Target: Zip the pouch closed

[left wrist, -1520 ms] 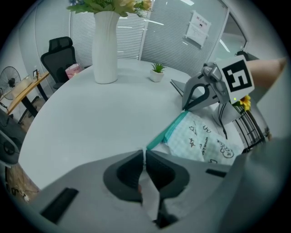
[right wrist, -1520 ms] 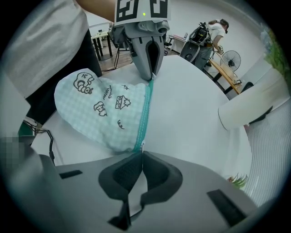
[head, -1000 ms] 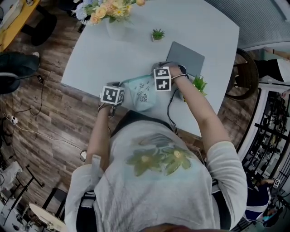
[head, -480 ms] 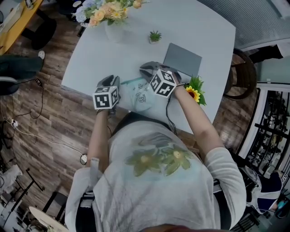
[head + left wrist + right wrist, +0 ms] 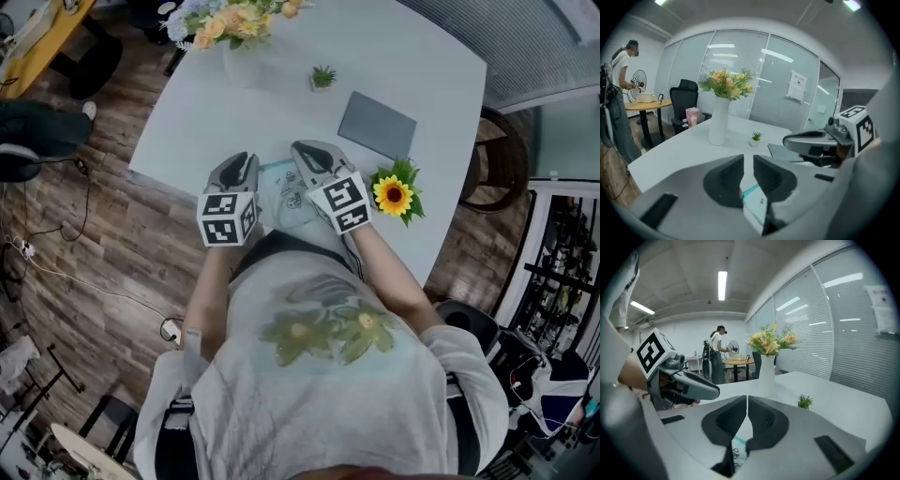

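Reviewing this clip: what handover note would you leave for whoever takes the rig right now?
Left gripper: above the table, jaws narrowly apart, have just been closing slightly, nothing gripped.
Right gripper: shut, empty, above the table.
Pouch: flat near the table's front edge, below both grippers, touched by neither.
Done: zip state cannot be read here.
Left: check the zip; close it if open.

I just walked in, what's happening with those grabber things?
A person holds a gripper in each hand above a light teal pouch on the table. On the right gripper the fingers are shut on nothing; on the left gripper they have just been closing a little, with a small gap and nothing between them.
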Demonstrator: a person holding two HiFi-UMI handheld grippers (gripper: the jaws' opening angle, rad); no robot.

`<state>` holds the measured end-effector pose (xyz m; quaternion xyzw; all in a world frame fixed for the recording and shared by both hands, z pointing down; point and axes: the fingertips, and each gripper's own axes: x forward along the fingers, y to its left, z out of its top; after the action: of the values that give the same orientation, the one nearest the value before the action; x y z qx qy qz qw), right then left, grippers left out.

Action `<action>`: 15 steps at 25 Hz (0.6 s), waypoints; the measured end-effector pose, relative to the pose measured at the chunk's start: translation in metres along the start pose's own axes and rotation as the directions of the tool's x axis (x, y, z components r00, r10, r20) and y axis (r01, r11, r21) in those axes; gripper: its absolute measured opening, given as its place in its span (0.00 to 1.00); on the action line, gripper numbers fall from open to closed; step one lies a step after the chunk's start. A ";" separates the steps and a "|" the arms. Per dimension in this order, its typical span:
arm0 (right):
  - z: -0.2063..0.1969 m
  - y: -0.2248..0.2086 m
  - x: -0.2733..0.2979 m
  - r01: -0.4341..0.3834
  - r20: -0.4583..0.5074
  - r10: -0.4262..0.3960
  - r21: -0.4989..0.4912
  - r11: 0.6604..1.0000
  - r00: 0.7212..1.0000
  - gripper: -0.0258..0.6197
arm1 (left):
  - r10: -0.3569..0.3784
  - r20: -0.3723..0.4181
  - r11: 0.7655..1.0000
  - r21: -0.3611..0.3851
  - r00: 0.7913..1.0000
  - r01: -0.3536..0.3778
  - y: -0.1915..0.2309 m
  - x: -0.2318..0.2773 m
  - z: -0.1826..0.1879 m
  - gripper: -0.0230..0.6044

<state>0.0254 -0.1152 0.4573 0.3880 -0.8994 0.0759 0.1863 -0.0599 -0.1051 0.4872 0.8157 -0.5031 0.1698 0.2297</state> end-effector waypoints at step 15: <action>0.013 0.030 -0.072 0.087 0.041 -0.094 0.156 0.984 0.995 0.07 | -0.004 0.072 1.000 0.019 0.997 0.002 -0.056 -0.055 0.019 0.04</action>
<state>0.0449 -0.0501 0.4171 0.4434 -0.8766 0.1271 0.1372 -0.0324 -0.0532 0.4321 0.8242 -0.5081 0.1447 0.2038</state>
